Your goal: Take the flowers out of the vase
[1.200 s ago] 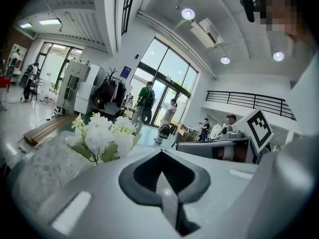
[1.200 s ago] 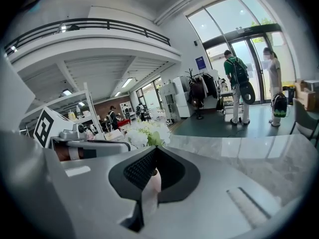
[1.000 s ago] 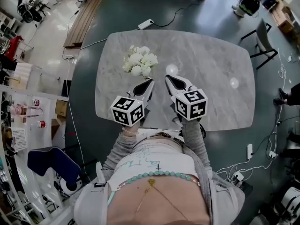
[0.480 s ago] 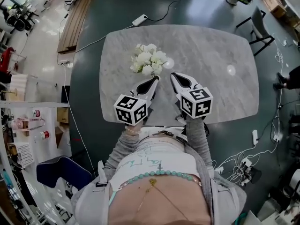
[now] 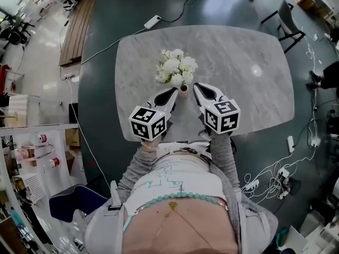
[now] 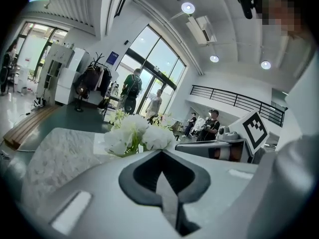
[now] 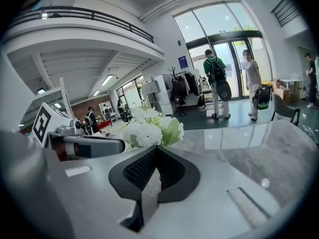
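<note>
Judging by how things lie, the task has not begun: the flowers (image 5: 176,69) stand in the vase (image 5: 184,88), near the front middle of the surface (image 5: 249,46). At left, the left gripper (image 5: 171,92) points at the vase from just beside it, its jaws together with nothing between them. The flowers form a tight cluster of rounded white blooms with pale green leaves, soft-looking and probably easy to crush. Only a small tan rim of the vase shows beneath them, so its shape cannot be told. At right, the right gripper (image 5: 196,88) mirrors the left one, jaws likewise closed and empty. The 2 grippers would need to open before any grasp. The surface is a rounded slab of grey-veined marble, glossy enough to reflect lights. The jaws are smooth grey plastic with dark ribbed pads.
</note>
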Available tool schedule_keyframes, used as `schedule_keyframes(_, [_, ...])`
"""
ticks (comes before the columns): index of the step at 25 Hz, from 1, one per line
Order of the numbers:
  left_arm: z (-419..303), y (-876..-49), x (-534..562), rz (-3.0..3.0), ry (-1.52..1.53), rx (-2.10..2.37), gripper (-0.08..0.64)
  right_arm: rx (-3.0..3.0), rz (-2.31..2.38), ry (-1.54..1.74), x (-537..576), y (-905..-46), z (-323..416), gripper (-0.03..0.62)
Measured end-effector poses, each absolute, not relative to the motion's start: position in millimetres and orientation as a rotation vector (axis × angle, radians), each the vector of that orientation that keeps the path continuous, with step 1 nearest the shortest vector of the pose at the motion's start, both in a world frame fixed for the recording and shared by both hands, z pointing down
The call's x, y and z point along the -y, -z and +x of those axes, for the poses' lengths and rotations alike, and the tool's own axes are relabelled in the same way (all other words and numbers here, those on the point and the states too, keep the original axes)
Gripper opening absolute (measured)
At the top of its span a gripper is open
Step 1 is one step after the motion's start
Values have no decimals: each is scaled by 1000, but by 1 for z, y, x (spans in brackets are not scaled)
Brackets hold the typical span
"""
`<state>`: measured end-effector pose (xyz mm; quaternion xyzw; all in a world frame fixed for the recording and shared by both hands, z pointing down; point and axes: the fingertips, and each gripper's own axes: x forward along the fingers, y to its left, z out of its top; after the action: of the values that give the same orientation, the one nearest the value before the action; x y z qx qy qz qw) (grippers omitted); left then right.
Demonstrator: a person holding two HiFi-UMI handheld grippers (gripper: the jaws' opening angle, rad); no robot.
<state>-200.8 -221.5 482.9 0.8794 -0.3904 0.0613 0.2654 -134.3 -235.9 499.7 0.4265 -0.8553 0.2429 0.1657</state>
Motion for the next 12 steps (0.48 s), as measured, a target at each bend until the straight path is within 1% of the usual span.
schedule_keyframes(5, [-224, -486, 220, 2397, -167, 1011, 0, 2413, 1258, -693, 229, -505, -157, 25])
schedule_keyframes(12, [-221, -486, 225, 2420, -179, 964, 0, 2385, 1301, -703, 233, -512, -153, 25])
